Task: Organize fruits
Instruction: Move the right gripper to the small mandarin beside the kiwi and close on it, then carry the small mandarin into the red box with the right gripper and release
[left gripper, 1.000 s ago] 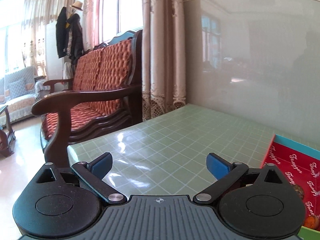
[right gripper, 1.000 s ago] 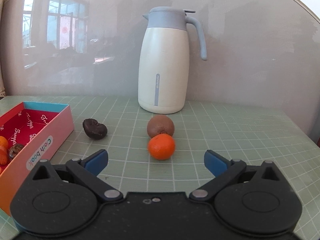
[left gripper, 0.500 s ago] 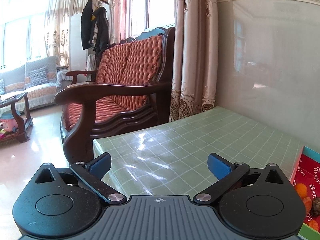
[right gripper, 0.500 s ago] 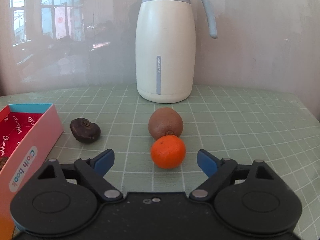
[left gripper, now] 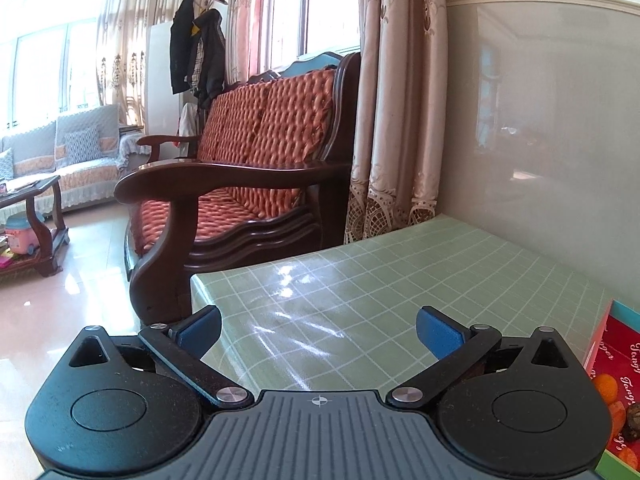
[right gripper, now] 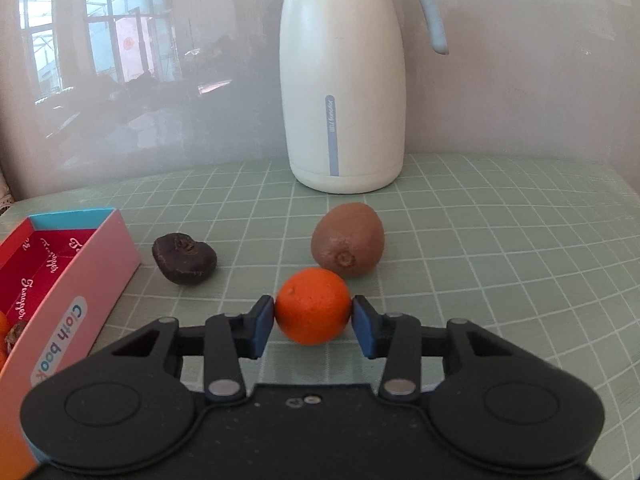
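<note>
Your right gripper (right gripper: 313, 325) is now pinching the orange (right gripper: 313, 305): its two blue pads (right gripper: 261, 326) are pressing against the fruit's left and right sides, where half a second ago they were standing wide apart with the orange sitting ahead of them. The orange is resting on the green checked table (right gripper: 500, 248), near its front part, with the kiwi (right gripper: 348, 245) just behind it, close enough that you cannot tell whether the two are touching. The dark wrinkled fruit (right gripper: 185, 258) is lying to the left, apart from both, between the orange and the pink box (right gripper: 84, 276). The white thermos jug (right gripper: 343, 92) is standing upright behind the kiwi, and it is filling more of the view than before, since you have been bringing the gripper forward and lower.

Your left gripper (left gripper: 318, 330) is hovering over the table's left end with its blue fingers (left gripper: 438, 333) spread wide and nothing between them, the same as in the earlier frames. Its view has been swinging left: more of the wooden sofa (left gripper: 256, 168) and the bright floor is showing, and only the near corner of the box (left gripper: 618, 380) is peeking in at the right edge, with orange fruit (left gripper: 606, 386) and a dark one already lying inside on the red lining.
</note>
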A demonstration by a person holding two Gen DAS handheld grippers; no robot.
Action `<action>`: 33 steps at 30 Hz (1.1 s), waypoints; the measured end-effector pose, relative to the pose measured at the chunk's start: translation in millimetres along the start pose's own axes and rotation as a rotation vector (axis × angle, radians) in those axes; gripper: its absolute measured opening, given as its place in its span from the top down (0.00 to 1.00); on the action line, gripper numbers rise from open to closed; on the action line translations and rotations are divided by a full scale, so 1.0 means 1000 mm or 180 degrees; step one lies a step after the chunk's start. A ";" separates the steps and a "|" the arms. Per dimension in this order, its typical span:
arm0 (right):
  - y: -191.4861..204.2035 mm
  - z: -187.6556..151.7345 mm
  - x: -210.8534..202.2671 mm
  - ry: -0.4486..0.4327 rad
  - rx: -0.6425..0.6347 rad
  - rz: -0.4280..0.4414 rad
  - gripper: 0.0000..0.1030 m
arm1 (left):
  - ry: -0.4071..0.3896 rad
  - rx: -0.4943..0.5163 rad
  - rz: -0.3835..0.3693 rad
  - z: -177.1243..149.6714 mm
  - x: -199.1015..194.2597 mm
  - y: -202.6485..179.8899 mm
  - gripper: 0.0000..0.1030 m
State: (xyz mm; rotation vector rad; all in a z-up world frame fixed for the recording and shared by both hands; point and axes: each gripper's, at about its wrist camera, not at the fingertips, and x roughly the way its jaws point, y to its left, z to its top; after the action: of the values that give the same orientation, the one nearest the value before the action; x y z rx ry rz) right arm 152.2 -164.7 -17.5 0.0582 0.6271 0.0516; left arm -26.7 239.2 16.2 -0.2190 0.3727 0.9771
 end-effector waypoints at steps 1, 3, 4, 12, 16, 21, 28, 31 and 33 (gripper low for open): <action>0.003 0.000 -0.004 -0.0036 -0.0036 0.0029 0.60 | 0.0006 -0.0003 0.0004 0.000 0.000 0.000 0.00; 0.012 0.001 -0.012 -0.0105 -0.0097 0.0100 0.60 | 0.0023 -0.0023 0.0010 0.000 0.001 0.002 0.00; 0.014 0.002 -0.015 -0.0130 -0.0117 0.0137 0.60 | 0.0024 -0.0035 0.0019 0.000 0.001 0.003 0.00; 0.032 0.002 -0.034 -0.0223 -0.0227 0.0474 0.60 | 0.0117 -0.0194 0.0102 0.001 0.006 0.018 0.00; 0.046 0.003 -0.041 -0.0289 -0.0343 0.0565 0.60 | 0.0170 -0.0236 0.0127 -0.001 0.007 0.027 0.00; 0.062 0.002 -0.050 -0.0337 -0.0444 0.0771 0.60 | 0.0249 -0.0244 0.0084 -0.003 0.010 0.033 0.00; 0.094 -0.001 -0.059 -0.0373 -0.0666 0.0987 0.60 | 0.0264 -0.0136 0.0132 -0.005 0.011 0.034 0.00; 0.108 -0.003 -0.061 -0.0365 -0.0731 0.1092 0.60 | 0.0256 -0.0076 0.0150 -0.005 0.011 0.034 0.00; 0.117 -0.005 -0.062 -0.0358 -0.0793 0.1165 0.60 | 0.0243 -0.0049 0.0161 -0.005 0.010 0.034 0.00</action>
State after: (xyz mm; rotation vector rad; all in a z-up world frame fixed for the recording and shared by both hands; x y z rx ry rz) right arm 95.7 -51.9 23.2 -0.0657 0.4875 0.4765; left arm -51.2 264.0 6.9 -0.2624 0.4425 1.0237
